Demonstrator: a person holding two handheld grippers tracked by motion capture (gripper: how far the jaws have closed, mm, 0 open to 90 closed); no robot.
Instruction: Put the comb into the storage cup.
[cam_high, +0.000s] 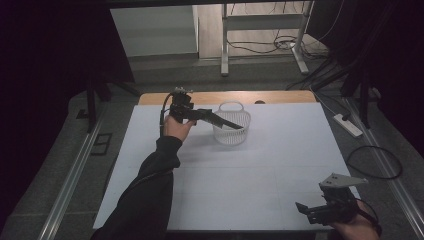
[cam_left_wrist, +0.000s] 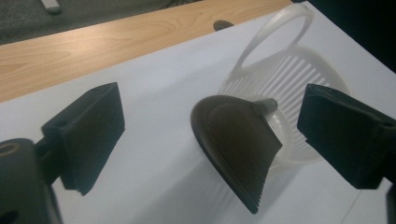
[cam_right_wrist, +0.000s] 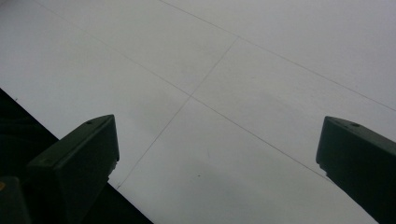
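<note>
Here, left gripper (cam_high: 227, 123) gaping over white basket (cam_high: 231, 129), right gripper (cam_high: 306, 209) wide, well apart.

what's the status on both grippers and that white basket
Left gripper open beside white slatted plastic basket, dark ribbed scoop leaning on it. Right gripper open, empty, near edge. Nothing blocking.

White slotted basket (cam_high: 231, 129), upright, far-centre

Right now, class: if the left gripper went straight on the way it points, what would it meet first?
Most likely the dark ribbed scoop-like object lying between the open jaws of the left gripper, leaning on the white basket; depth is hard to judge.
</note>
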